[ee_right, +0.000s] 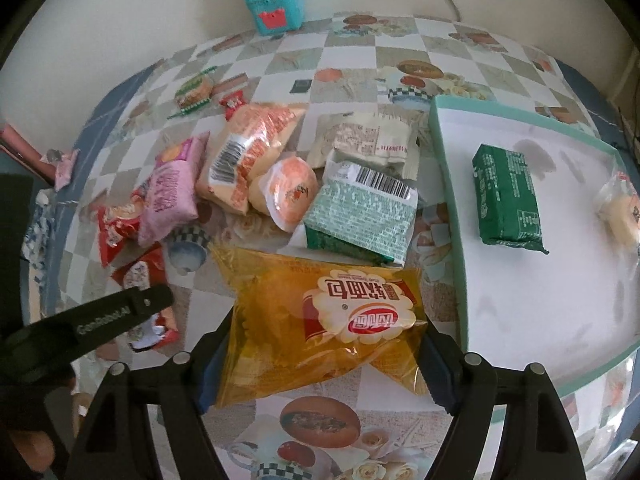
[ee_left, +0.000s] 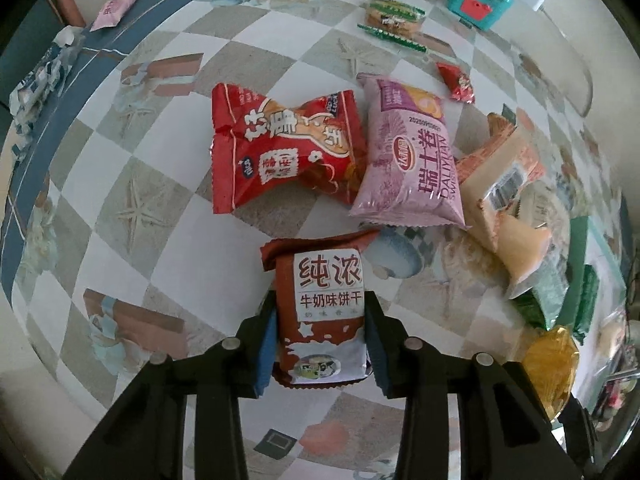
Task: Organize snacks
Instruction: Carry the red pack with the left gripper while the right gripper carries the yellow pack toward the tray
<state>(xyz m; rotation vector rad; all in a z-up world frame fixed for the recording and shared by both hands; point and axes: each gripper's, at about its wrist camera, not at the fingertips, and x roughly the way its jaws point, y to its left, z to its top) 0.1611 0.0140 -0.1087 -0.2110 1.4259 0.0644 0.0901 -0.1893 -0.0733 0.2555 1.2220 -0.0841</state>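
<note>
In the left wrist view my left gripper (ee_left: 322,308) points down at the table and is shut on a brown-red milk biscuit packet (ee_left: 326,280), its blue pads pressing both long sides. The right wrist view shows my right gripper (ee_right: 326,332) shut on a yellow soft-bread packet (ee_right: 320,312), the wrapper bulging between the pads. To its right lies a white tray with a teal rim (ee_right: 444,184), holding a dark green packet (ee_right: 506,196) and a bun packet (ee_right: 618,208). The left gripper (ee_right: 120,312) shows at the lower left there.
Loose snacks lie on the checkered tablecloth: a red packet (ee_left: 280,148), a pink roll packet (ee_left: 412,160), orange bun packets (ee_right: 256,152), a pale green packet (ee_right: 360,216). A teal box (ee_right: 274,4) stands by the far wall. The table's blue edge (ee_left: 24,184) runs at the left.
</note>
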